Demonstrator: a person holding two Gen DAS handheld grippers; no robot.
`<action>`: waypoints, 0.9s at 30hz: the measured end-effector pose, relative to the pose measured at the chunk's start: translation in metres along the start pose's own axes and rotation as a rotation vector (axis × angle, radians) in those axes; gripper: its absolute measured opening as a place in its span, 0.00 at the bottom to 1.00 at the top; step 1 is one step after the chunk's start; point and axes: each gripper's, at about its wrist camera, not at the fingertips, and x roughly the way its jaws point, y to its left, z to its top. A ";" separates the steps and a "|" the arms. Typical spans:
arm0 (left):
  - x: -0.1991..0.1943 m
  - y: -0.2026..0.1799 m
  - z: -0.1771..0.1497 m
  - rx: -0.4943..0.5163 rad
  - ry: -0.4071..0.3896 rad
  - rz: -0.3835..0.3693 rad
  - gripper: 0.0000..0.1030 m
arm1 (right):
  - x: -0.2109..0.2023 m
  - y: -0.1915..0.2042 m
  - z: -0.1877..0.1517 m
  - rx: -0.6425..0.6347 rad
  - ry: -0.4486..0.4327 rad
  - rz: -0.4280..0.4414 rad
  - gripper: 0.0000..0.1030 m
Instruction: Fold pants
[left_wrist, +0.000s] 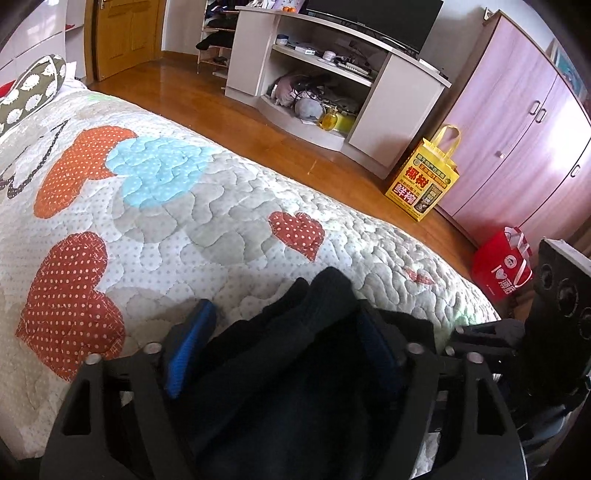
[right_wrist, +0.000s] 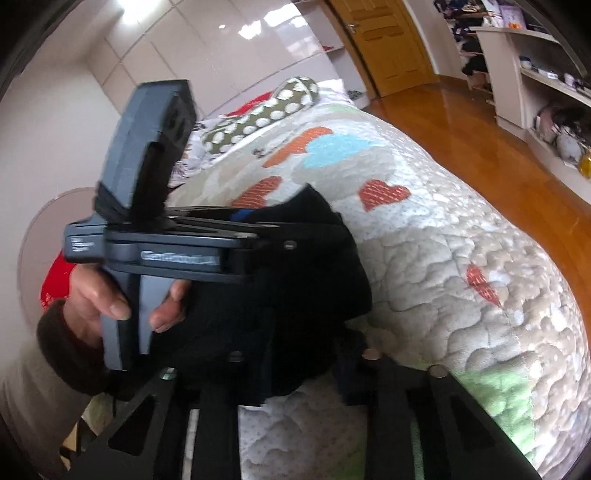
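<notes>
The left gripper (left_wrist: 280, 332), with blue-padded fingers (left_wrist: 188, 343), clamps bunched black fabric pants (left_wrist: 295, 354) near the patchwork-heart quilted bedspread (left_wrist: 177, 206). The right gripper (right_wrist: 295, 369) grips the same pants; a yellow tote bag (left_wrist: 424, 177) stands far right.

A home bedroom is indicated by a bed covered with a heart-patterned quilt (left_wrist: 192, 206), a spotted pillow (left_wrist: 33, 92), a wooden wardrobe (left_wrist: 517, 122), a television stand (left_wrist: 332, 74) and a wooden door (right_wrist: 388, 40).
</notes>
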 end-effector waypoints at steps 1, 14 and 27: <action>-0.001 0.001 0.001 -0.013 -0.004 -0.012 0.58 | -0.003 0.002 0.001 -0.003 -0.008 0.008 0.19; -0.093 0.032 -0.009 -0.159 -0.169 -0.052 0.41 | -0.021 0.102 0.034 -0.223 -0.081 0.089 0.18; -0.179 0.130 -0.128 -0.500 -0.267 0.100 0.47 | 0.073 0.232 -0.024 -0.486 0.120 0.223 0.18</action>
